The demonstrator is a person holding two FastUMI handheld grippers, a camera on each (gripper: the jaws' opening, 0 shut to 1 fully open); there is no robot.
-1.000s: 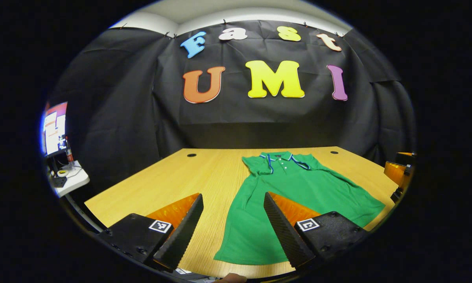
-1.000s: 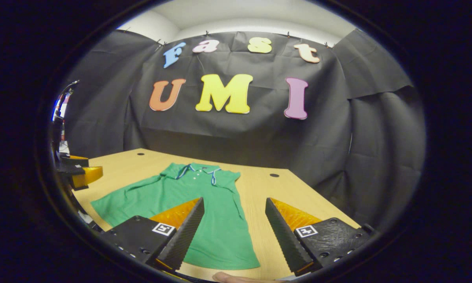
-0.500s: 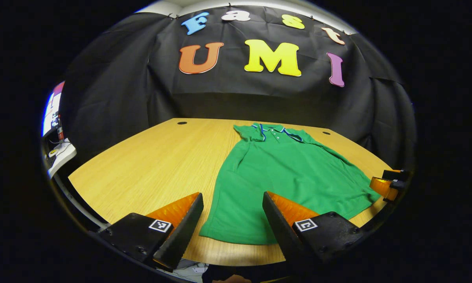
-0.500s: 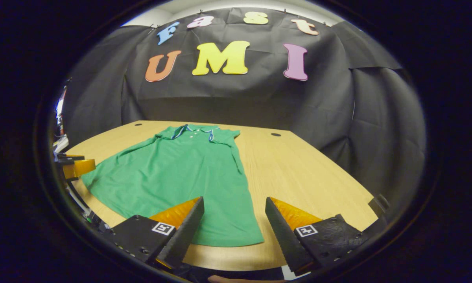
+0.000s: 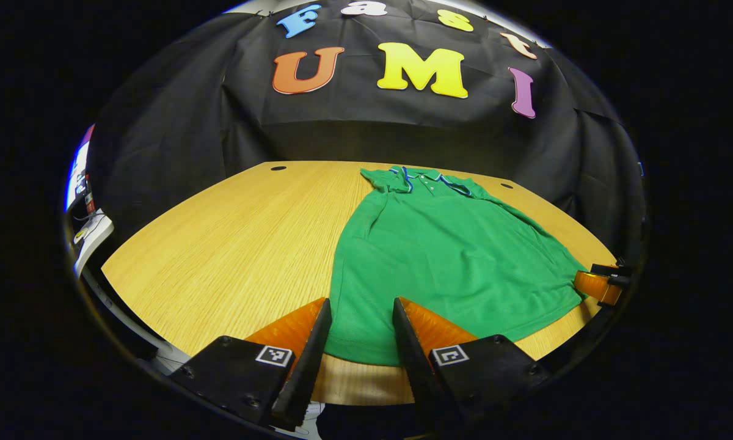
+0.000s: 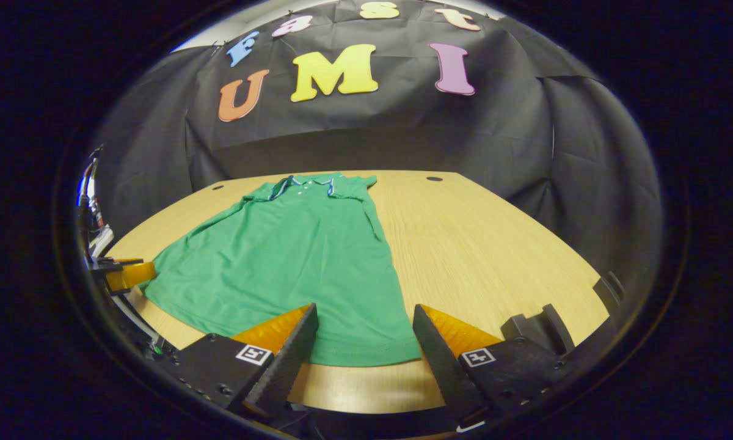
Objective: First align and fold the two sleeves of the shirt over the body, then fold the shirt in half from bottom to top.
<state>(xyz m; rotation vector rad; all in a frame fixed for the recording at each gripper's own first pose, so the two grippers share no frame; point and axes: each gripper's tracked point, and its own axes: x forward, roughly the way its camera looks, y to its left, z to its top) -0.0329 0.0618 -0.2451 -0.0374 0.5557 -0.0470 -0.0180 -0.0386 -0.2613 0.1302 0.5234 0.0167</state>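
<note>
Your shirt (image 5: 446,256) lies lengthwise on the worktop (image 5: 232,238), collar (image 5: 424,177) far, hem near; both grippers' jaws stand apart, empty.

We are carrying two matching tongs (image 5: 357,342) (image 6: 363,348): black housings studded with small screws, each wearing square black-and-white coded tags, with ribbed wedge-shaped fingers (image 5: 308,360).

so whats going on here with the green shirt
A person holds a two-finger tool in each hand over a green polo shirt lying flat on a light wooden table, collar at the far end. The sleeves appear already folded in. The left tool and right tool hover open at the shirt's near hem, one toward each bottom corner, neither gripping cloth. The bottom-to-top fold is not yet done.
</note>
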